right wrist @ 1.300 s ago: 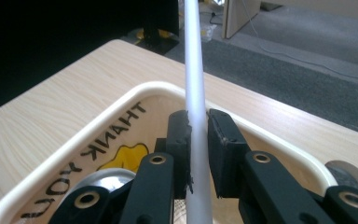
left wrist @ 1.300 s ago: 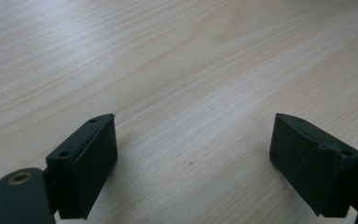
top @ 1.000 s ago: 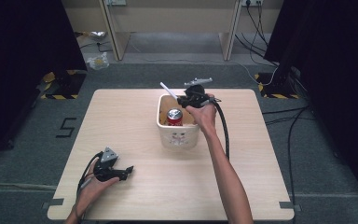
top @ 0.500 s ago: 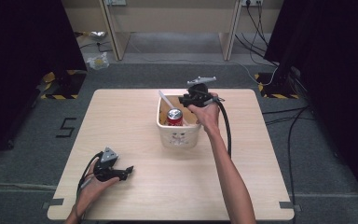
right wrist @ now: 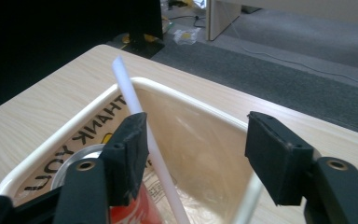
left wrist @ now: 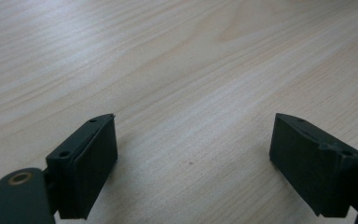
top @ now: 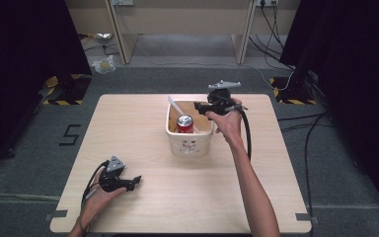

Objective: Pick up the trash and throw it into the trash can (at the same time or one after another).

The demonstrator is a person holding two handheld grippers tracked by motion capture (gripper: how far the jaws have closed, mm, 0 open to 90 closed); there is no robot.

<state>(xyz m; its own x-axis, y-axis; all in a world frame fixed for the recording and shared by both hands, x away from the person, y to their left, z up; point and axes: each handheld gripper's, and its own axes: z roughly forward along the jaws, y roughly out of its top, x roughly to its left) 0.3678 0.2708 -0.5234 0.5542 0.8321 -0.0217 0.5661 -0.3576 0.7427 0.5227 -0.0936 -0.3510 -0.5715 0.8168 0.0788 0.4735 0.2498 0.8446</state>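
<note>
Currently your right gripper (right wrist: 193,154) hangs jaws apart over the bin (top: 190,143), beside the straw (right wrist: 142,135) and can (top: 185,123); left gripper (left wrist: 193,163), jaws apart, idles on the table (left wrist: 177,60).

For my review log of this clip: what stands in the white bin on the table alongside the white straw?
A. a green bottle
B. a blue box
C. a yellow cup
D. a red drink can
D: in the high view a red can stands upright inside the white bin, near its left wall, with the straw leaning out over the far rim beside it.
</note>
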